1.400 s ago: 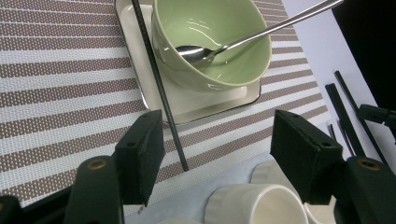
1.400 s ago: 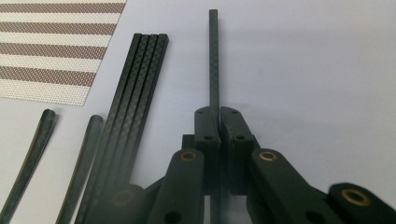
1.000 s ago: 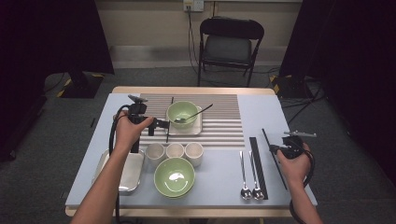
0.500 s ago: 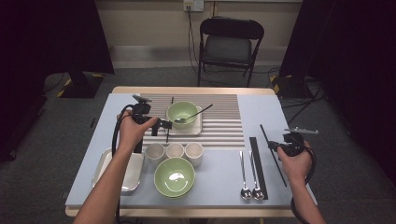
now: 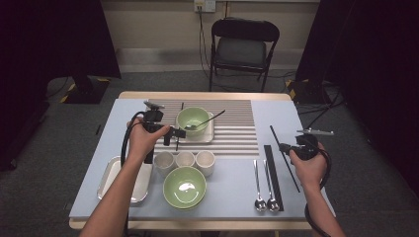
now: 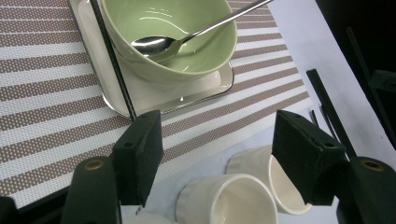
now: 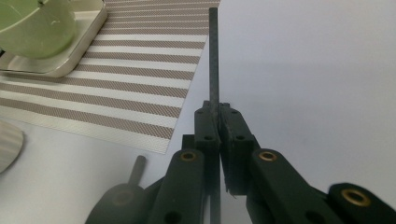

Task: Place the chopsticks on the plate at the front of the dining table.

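Grey table point(image 5: 99, 128), striped mat point(image 5: 239, 131), folding chair point(image 5: 242, 47), dark curtains point(image 5: 54, 39)

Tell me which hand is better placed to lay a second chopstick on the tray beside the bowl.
The right. Its tool is already shut on a chopstick. The left tool is nearer the tray but open, above the cups. The right still has to cross the mat.

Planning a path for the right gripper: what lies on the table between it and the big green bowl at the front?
In the high view, two spoons and a black strip lie between the right gripper and the front bowl.
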Demonstrator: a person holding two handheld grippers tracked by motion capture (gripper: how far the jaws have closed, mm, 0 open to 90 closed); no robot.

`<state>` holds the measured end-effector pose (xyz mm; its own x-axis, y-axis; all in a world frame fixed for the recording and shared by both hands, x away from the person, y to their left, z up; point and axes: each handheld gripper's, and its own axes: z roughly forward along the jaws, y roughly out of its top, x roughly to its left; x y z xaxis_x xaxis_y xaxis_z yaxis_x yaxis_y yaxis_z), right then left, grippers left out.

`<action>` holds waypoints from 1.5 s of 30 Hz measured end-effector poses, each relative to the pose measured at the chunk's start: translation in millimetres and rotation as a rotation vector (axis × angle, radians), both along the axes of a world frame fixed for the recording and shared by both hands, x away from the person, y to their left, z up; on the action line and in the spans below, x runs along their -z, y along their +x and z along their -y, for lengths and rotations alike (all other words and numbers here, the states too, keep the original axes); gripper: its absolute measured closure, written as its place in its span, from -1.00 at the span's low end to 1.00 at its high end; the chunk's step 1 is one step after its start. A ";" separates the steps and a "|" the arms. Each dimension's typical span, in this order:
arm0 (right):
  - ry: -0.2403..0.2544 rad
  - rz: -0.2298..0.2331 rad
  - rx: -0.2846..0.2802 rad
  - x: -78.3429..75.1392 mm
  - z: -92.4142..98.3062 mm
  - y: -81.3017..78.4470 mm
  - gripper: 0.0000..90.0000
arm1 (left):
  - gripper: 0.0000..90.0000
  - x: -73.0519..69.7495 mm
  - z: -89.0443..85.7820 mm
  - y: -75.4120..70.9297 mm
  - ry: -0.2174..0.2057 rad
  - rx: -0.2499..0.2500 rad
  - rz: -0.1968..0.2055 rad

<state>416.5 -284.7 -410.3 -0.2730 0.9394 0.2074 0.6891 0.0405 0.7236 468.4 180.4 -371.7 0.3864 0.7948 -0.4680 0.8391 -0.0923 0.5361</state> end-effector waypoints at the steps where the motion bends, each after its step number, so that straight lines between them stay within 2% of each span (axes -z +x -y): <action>1: 0.000 0.003 -0.004 -1.2 -0.8 0.4 0.92 | -0.26 0.0 0.5 0.0 0.002 0.004 0.001; 17: 0.014 0.025 -0.048 -19.6 -21.5 6.5 0.92 | -0.27 -2.2 6.4 -0.6 0.002 0.007 -0.001; 22: 0.009 0.041 -0.066 -27.5 -29.1 7.7 0.92 | -0.27 -3.7 10.6 -0.6 -0.012 0.018 -0.007; 26: 0.011 0.046 -0.076 -33.6 -34.2 7.9 0.92 | -0.27 -3.4 12.9 -0.1 0.001 0.030 0.001; 41: 0.007 0.066 -0.106 -46.9 -45.2 9.0 0.92 | -0.27 -5.2 20.0 -0.8 -0.002 0.051 0.001; 45: 0.004 0.069 -0.111 -49.7 -48.0 8.9 0.92 | -0.27 -6.2 23.0 -1.2 -0.019 0.046 0.003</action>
<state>425.4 -236.7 -360.6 -0.3893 0.9018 0.1876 0.6287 0.1113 0.7696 467.2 157.4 -365.5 0.4234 0.7671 -0.4820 0.8328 -0.1200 0.5404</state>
